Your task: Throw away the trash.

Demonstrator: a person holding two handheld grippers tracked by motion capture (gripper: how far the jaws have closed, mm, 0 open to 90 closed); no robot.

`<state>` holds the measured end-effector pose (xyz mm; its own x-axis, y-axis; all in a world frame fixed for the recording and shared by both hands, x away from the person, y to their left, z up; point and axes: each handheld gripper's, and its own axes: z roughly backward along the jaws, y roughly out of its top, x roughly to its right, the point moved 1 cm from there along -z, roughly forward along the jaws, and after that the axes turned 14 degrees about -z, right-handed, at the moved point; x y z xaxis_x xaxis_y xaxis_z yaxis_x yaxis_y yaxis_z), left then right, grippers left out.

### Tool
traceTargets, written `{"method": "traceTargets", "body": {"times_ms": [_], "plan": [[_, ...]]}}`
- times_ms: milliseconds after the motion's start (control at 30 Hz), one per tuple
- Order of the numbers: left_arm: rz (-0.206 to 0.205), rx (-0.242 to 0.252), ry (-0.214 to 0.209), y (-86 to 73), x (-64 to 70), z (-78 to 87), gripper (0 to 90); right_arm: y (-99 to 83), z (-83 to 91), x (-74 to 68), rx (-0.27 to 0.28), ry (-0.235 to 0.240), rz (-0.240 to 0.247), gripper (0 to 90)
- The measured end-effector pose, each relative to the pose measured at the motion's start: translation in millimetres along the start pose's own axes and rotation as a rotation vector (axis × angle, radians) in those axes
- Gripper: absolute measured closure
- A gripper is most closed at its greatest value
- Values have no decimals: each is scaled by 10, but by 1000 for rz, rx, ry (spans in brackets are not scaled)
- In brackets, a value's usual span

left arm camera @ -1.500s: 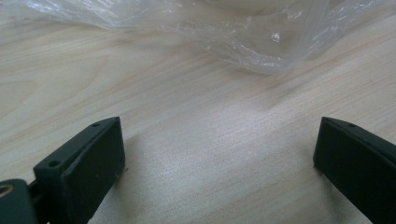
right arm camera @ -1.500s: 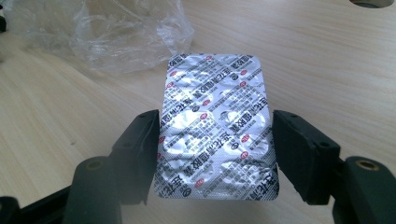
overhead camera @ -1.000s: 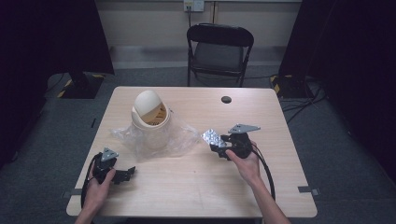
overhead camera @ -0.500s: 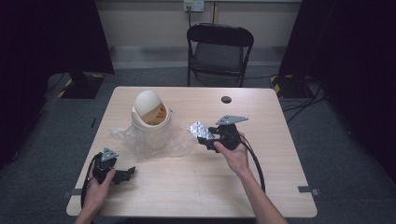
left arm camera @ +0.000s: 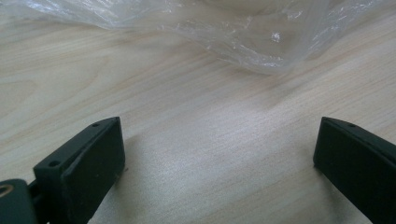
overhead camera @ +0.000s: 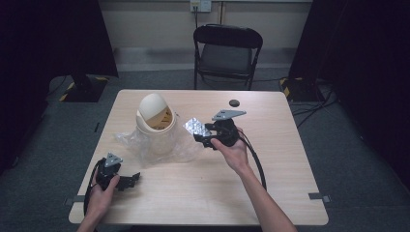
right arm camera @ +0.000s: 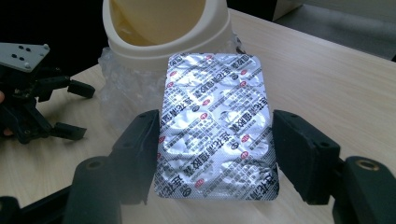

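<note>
- Lower left of the high view: the left gripper (overhead camera: 126,180) rests on the wooden table (overhead camera: 270,159) near the front edge, in the person's left hand (overhead camera: 99,197). In its own view the jaws stand wide apart over bare wood with nothing between them.
- Just beyond it lies a crumpled clear plastic bag (overhead camera: 145,145), spread around the foot of the bin.
- Centre of the high view: the right gripper (overhead camera: 202,137), in the right hand (overhead camera: 235,152), is clamped on a silver foil blister pack (right arm camera: 215,126). In the right gripper view the jaws press on the pack's two long edges and the sheet stands up between them, printed foil side to the camera.
- The pack (overhead camera: 196,127) hangs above the table, just right of the cream swing-lid waste bin (overhead camera: 155,123), near its opening.
- Handling, as a judgement: the pack looks light, thin and slick, stiff enough to hold by its edges yet likely to buckle or slip under a hard squeeze. The rim grip across its width seems sound.
- Far side: a small dark round object (overhead camera: 234,102), then a black folding chair (overhead camera: 227,53).
</note>
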<state>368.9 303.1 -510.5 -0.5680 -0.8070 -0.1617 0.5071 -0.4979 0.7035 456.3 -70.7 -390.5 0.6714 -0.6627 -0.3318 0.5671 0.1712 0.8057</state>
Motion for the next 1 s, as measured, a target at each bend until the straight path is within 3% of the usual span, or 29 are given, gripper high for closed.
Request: {"method": "traceTargets", "body": {"times_ms": [467,633,1000], "plan": [[-1,0,0,0,0,0,14,272,-335,-231,-24,44,41,344],[-1,-1,0,0,-1,0,14,316,-458,-268,-37,65,34,344],[-1,0,0,0,-1,0,14,344,-634,-329,-60,62,36,344]]}}
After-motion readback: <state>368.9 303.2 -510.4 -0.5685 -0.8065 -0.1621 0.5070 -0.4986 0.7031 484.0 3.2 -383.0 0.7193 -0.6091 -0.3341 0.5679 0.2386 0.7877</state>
